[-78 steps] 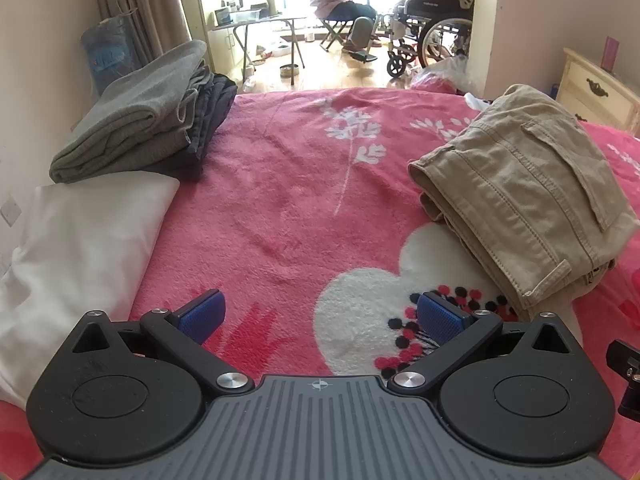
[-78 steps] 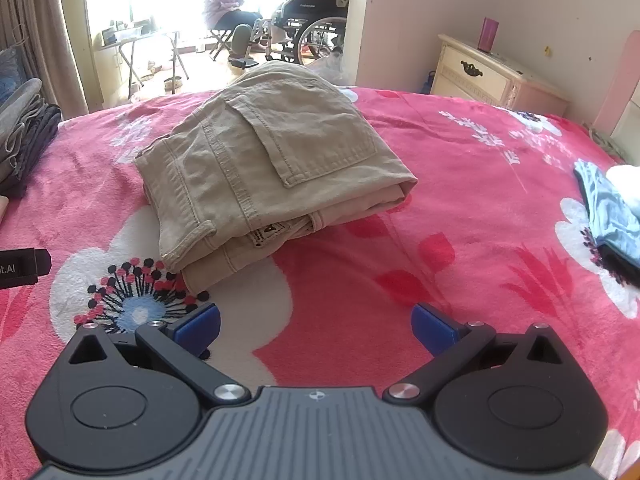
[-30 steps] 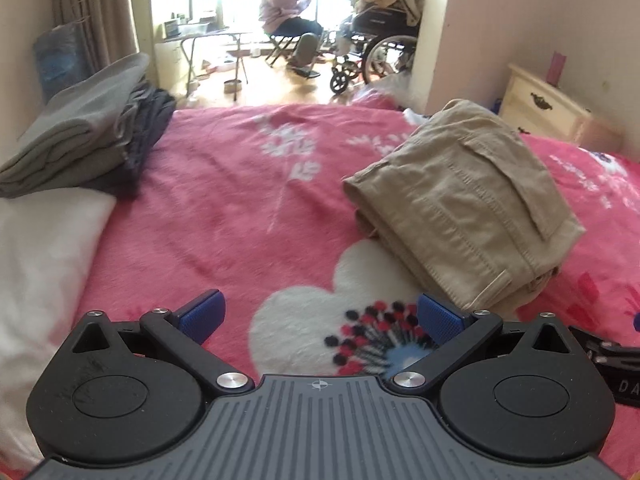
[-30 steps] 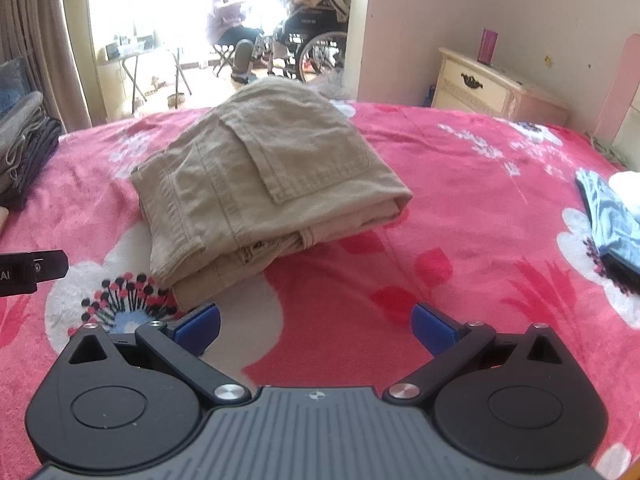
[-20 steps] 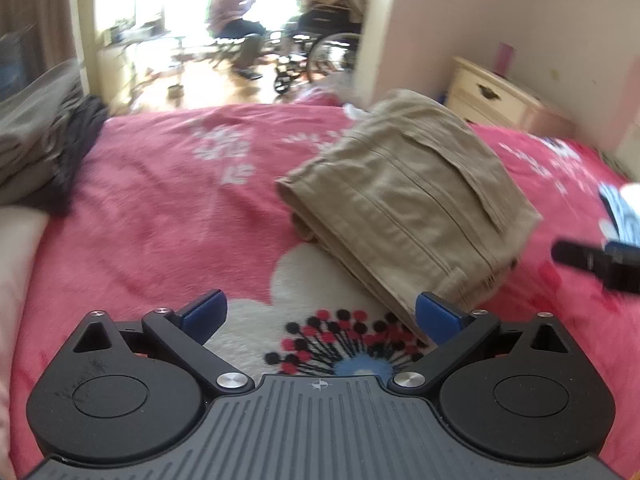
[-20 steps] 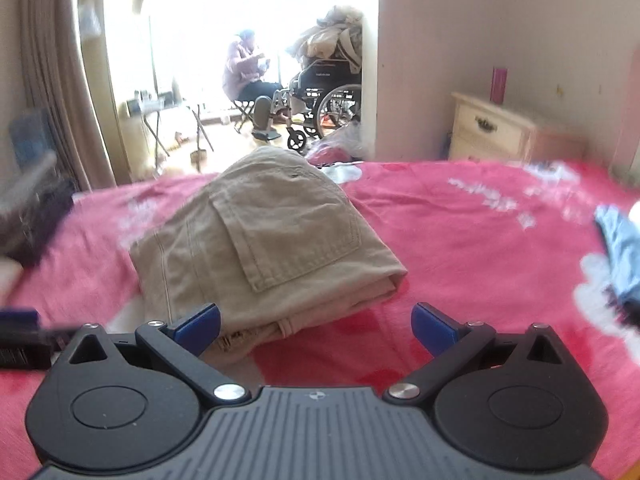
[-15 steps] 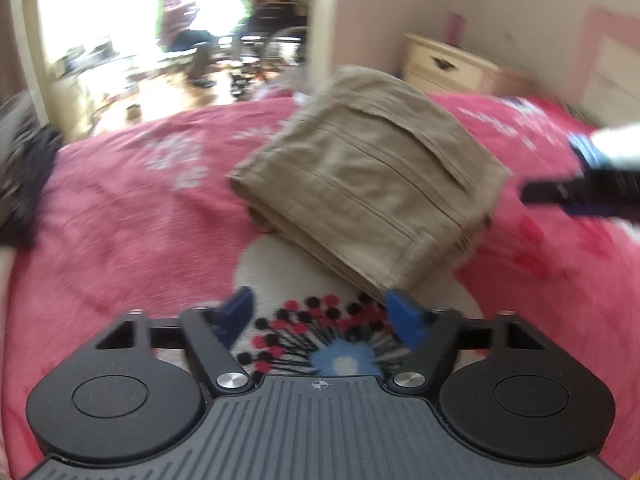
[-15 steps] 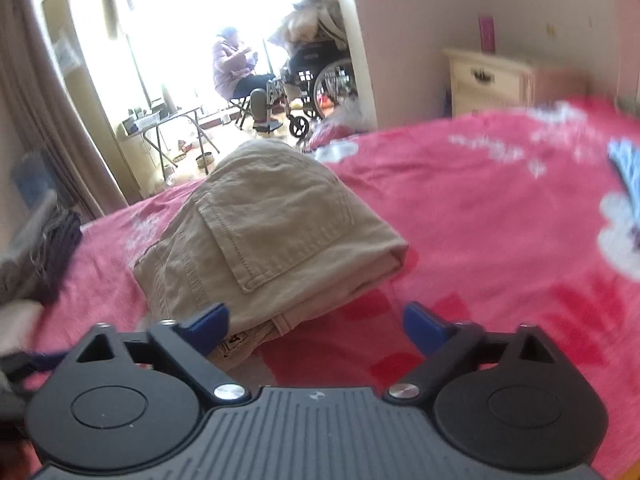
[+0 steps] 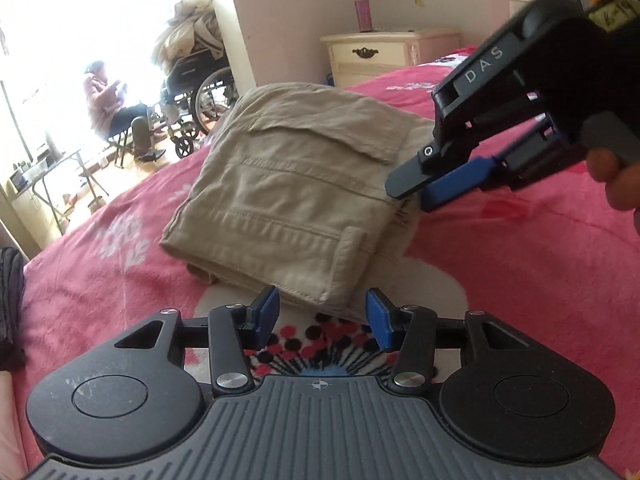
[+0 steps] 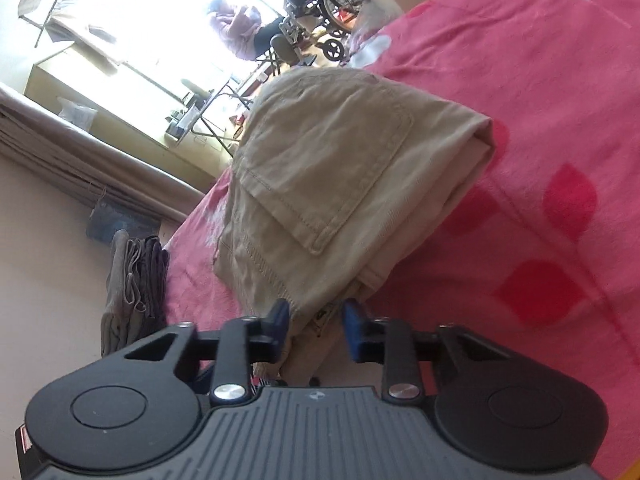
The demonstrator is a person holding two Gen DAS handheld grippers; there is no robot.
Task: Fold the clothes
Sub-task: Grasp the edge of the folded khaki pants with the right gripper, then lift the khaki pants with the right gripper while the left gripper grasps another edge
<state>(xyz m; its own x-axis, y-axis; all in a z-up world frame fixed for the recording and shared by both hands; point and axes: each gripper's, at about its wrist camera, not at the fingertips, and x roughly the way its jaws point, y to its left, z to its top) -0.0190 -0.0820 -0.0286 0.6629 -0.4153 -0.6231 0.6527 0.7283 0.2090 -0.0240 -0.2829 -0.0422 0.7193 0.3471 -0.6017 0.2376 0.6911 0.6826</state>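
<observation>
Folded khaki trousers (image 9: 288, 184) (image 10: 328, 176) lie on a pink flowered blanket (image 9: 520, 264). My left gripper (image 9: 322, 318) is at their near edge. Its jaws are closing, the trousers' near corner sits between the blue pads, and a gap shows on each side. My right gripper (image 10: 316, 320), rolled to one side, is at the trousers' right-hand edge. Its jaws are closing too, and the pads (image 10: 352, 320) bear on the folded edge with the label. In the left wrist view the right gripper (image 9: 420, 188) bites that edge, with a hand behind it.
A stack of grey and dark folded clothes (image 10: 132, 280) (image 9: 10, 308) lies at the bed's left side by the wall. A cream nightstand (image 9: 384, 56) stands beyond the bed. Farther off are a seated person (image 9: 108, 100), a wheelchair (image 9: 200, 84) and a folding table (image 9: 44, 168).
Both grippers came in to the trousers and rolled. Their jaws narrowed from wide open, and the right gripper came into the left wrist view at the trousers' right edge.
</observation>
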